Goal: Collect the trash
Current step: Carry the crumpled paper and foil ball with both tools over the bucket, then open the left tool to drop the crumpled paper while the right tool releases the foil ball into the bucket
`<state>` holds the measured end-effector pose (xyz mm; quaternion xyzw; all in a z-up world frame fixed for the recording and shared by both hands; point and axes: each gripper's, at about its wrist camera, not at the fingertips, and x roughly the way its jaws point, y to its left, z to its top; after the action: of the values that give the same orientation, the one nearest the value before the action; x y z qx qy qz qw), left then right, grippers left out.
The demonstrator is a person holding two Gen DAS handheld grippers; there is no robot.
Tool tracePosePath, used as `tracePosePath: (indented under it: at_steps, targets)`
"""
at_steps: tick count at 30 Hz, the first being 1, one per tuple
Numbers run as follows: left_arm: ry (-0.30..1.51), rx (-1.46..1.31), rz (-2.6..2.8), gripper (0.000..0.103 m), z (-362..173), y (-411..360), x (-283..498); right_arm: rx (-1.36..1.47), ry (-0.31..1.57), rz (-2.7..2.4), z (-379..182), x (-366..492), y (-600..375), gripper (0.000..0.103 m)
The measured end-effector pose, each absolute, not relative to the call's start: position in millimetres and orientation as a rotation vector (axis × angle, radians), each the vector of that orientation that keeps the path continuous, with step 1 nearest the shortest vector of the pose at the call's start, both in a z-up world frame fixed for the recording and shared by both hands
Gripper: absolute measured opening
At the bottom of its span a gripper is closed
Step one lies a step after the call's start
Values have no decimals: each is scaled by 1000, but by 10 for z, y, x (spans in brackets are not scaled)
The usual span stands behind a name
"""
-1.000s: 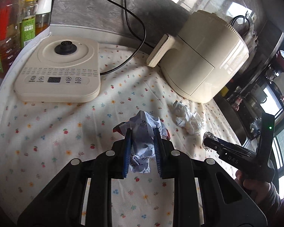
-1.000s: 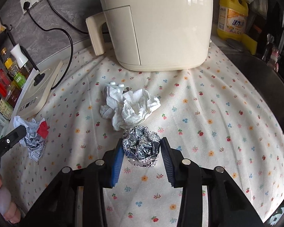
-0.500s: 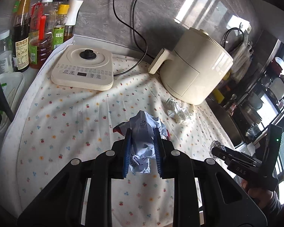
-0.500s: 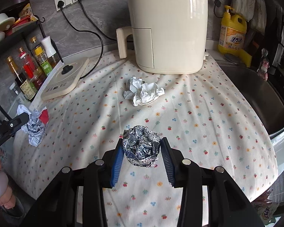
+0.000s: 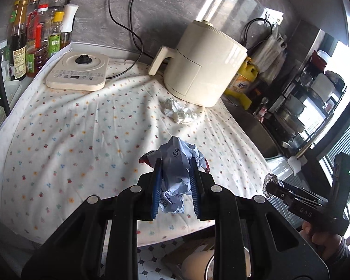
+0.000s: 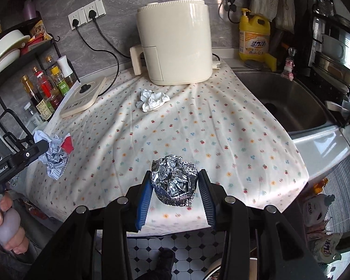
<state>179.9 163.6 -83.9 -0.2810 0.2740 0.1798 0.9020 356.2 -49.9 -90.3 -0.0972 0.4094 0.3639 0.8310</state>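
My left gripper (image 5: 175,182) is shut on a crumpled printed paper wad (image 5: 177,163) with a red patch, held above the counter's front edge; the wad also shows in the right wrist view (image 6: 54,156). My right gripper (image 6: 175,184) is shut on a crumpled foil ball (image 6: 175,179), also held above the front edge; the ball shows in the left wrist view (image 5: 271,182). A crumpled white tissue (image 5: 178,112) lies on the flowered cloth (image 5: 81,135) in front of the air fryer, also seen in the right wrist view (image 6: 151,99).
A cream air fryer (image 6: 175,46) stands at the back. A kettle base (image 5: 78,74) sits at the back left beside several bottles (image 5: 35,37). A steel sink (image 6: 289,102) lies to the right, with a yellow detergent bottle (image 6: 254,39). Tiled floor (image 6: 186,245) shows below the counter edge.
Both grippers have pulled back and up from the counter with their trash held. The counter edge and the floor below have come into view.
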Motion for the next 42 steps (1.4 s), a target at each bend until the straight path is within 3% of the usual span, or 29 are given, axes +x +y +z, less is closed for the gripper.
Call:
tracePosePath:
  at_steps: [21,38,41,42]
  targets:
    - [704,-518,226,22,-1140,91,1956,-141,993,641,-1491,3327,-2253,39]
    - [922,-559,-17,22,-2092,-1022,2276,-94,1072,493,-1931,3003,-3248,39]
    - [982,-590,-116,30,-2215,-1217,2426,-82,1075,458,-1952,2980,-3381,39]
    - [995,-596,-129,48,-2239,-1256,2463,-78,1076,447,-1957,2976,-3423,39]
